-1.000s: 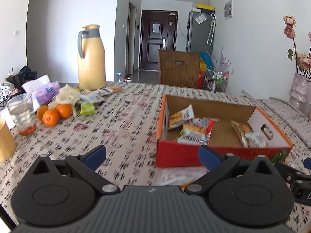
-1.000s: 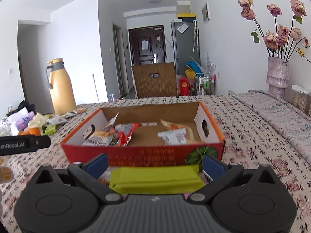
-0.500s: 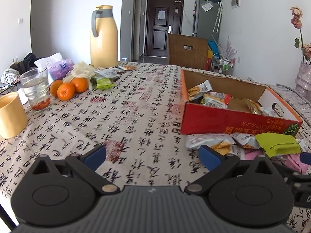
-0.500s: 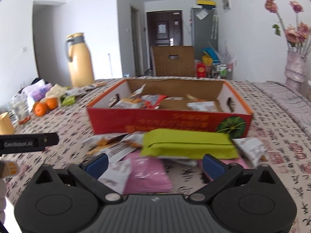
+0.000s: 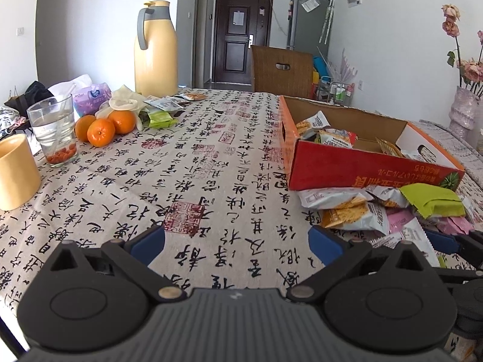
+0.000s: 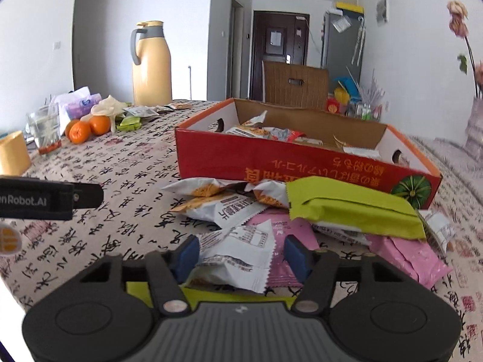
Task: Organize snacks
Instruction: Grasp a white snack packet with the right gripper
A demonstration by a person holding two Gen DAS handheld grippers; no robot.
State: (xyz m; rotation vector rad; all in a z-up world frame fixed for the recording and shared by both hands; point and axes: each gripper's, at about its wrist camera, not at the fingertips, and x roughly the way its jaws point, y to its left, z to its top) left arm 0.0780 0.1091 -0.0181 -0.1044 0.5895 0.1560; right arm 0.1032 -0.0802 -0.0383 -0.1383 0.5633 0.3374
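- Since one second ago, the right tongs (image 6: 241,255) have drawn back from the red box (image 6: 302,163) and narrowed around a white snack packet (image 6: 241,256).
- Between its pads the packet lies, and they seem to touch its edges; a firm pinch I cannot confirm.
- Left tongs (image 5: 237,241) are spread wide, empty, over the bare worktop (image 5: 196,181).
- Beyond the right tongs lies the snack pile with a green packet (image 6: 353,208), then the box.
- Step in hand, I judge: picking up; next, close fully and carry forward into the box.
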